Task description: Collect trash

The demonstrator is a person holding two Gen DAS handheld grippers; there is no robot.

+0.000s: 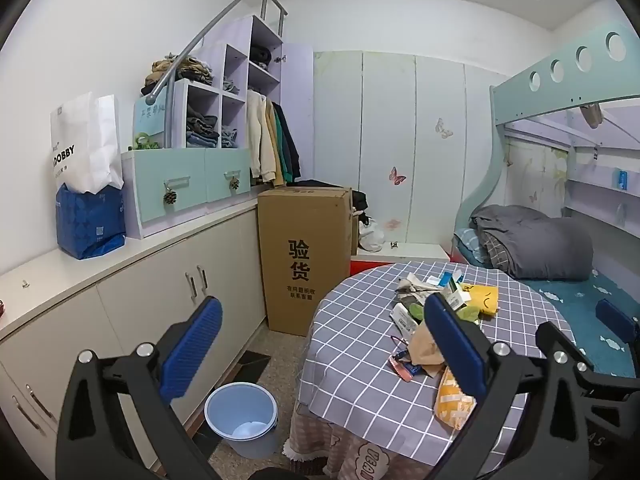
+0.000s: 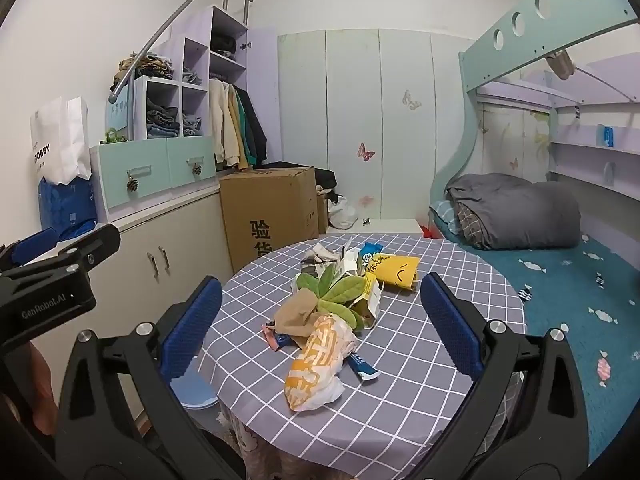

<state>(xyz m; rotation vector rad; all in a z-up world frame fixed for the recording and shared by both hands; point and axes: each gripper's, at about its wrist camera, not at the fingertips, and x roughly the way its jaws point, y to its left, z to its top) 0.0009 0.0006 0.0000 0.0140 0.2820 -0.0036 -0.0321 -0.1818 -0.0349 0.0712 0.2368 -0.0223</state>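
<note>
- Two grippers, both spread wide with nothing between their blue pads: the left gripper [image 1: 324,344] hangs over the table's 9 o'clock edge, the right gripper [image 2: 320,324] faces the litter head-on.
- The round table [image 2: 460,360], under a grey checked cloth, carries all the trash in a loose heap near its centre.
- The blue bin [image 1: 241,416] stands on the floor at the table's 8 o'clock side; the right wrist view shows only a sliver of its rim.
- The orange-and-white wrapper [image 2: 316,364], nearest at 6 o'clock of the heap, looks crumpled, light and springy; I would pinch it across its bunched middle.
- The brown paper [image 2: 296,312] at 9 o'clock looks soft and should crush easily.
- The yellow packet [image 2: 398,272] at 1 o'clock seems thin and possibly slippery.
- The green leaves [image 2: 336,300] lie limp on top.
- The small cartons and sachets underneath are overlapped; their count and print cannot be made out.
</note>
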